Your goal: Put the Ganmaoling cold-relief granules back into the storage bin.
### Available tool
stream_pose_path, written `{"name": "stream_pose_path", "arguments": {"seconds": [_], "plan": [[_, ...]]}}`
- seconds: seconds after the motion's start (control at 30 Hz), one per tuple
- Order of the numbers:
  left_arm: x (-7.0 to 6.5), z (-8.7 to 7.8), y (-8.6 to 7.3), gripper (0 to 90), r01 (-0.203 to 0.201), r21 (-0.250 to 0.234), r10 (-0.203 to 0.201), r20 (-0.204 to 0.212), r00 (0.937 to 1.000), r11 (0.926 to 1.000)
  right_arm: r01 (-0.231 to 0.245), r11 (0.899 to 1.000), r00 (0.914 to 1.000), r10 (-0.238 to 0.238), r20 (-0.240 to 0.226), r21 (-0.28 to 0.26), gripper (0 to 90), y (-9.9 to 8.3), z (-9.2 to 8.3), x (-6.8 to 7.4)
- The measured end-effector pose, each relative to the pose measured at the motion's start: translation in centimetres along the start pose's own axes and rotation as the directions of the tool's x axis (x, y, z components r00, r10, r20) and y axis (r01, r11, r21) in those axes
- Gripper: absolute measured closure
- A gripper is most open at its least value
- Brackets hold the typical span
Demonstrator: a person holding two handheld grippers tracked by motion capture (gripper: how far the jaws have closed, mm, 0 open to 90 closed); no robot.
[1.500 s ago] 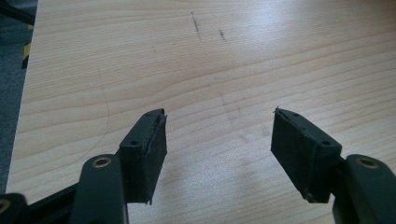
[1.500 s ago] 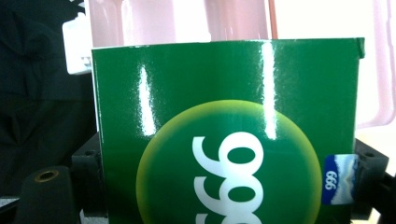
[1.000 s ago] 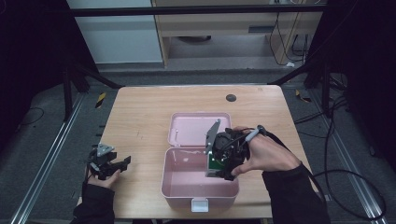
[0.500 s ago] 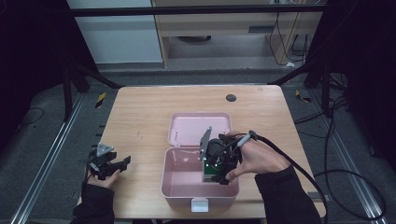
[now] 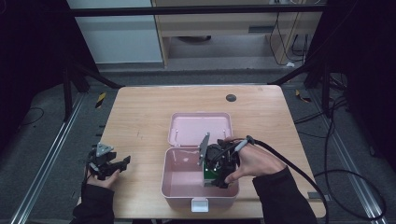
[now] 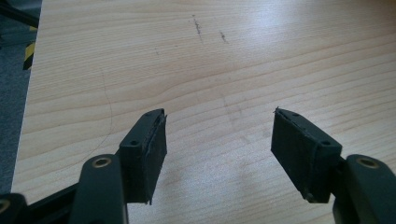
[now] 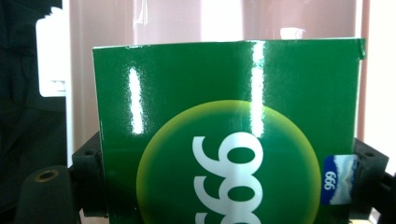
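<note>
In the high view, the right tongs [image 5: 219,175] are being held over the open pink storage box [image 5: 180,189] near the front edge of the counter [image 5: 140,116]. Against the frames of a second earlier, the right hand [image 5: 254,161] is being seen lower and nearer the person, so that the tongs' head is now sitting within the box's right half rather than above its rear wall. The box and its flipped-back lid [image 5: 200,127] are lying where they were. The left tongs [image 5: 109,164] are being kept by the left hand at the counter's left edge, unchanged.

In the left gripper view, the left tongs [image 6: 219,140] are being held spread wide over bare wood, with nothing between the pads.

In the right gripper view, a glossy green carton [image 7: 229,135] printed with white figures on a yellow-green disc is being pinched between the right tongs [image 7: 229,186], one black pad pressing on each side. Pink plastic of the box is being seen just behind and around the carton.

The lowering is being read as the carton being placed into the box; whether it is touching the floor cannot be told, so release is judged not yet due.
</note>
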State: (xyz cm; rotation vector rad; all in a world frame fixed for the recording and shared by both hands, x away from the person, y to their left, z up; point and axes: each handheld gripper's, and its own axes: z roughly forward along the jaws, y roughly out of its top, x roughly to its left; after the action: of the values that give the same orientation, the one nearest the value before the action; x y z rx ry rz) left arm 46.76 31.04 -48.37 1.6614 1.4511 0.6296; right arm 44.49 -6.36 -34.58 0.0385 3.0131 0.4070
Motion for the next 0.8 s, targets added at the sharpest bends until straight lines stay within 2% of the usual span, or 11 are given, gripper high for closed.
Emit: {"name": "stream_pose_path", "arguments": {"seconds": [0.13,0.33,0.4,0.47,0.53,0.7,0.8], "plan": [[-0.1,0.0,0.0,34.9,-0.002,0.001,0.002,0.0,1.0,1.0,0.017,0.999,0.9998,-0.017,0.003,0.031,15.7,-0.3,0.8,0.1],[0.0,0.0,0.0,35.0,-0.002,0.001,0.002,-0.002,1.0,1.0,0.029,0.999,0.9996,-0.029,-0.006,0.035,15.6,-0.2,1.6,-0.1],[0.0,0.0,0.0,35.0,-0.001,0.0,0.001,0.0,1.0,1.0,0.004,1.0,0.9999,-0.003,-0.013,0.021,15.7,-0.6,2.1,-0.2],[0.0,0.0,0.0,35.0,0.0,-0.001,0.0,-0.001,1.0,1.0,-0.003,1.0,0.9999,0.003,-0.011,0.028,15.6,-0.8,2.2,-0.3],[0.0,0.0,0.0,34.9,-0.005,0.004,0.005,-0.001,1.0,1.0,0.016,0.999,0.9999,-0.017,0.002,0.049,15.6,-0.9,2.5,-0.2],[0.0,0.0,0.0,35.0,0.0,-0.002,0.0,-0.001,1.0,1.0,-0.005,0.999,0.9999,0.006,-0.014,0.037,15.5,-1.4,3.3,-0.4],[0.0,0.0,0.0,35.0,-0.005,0.004,0.005,-0.001,1.0,1.0,0.005,0.999,1.0,-0.005,-0.005,0.048,15.3,-1.5,3.7,-0.5]]}}
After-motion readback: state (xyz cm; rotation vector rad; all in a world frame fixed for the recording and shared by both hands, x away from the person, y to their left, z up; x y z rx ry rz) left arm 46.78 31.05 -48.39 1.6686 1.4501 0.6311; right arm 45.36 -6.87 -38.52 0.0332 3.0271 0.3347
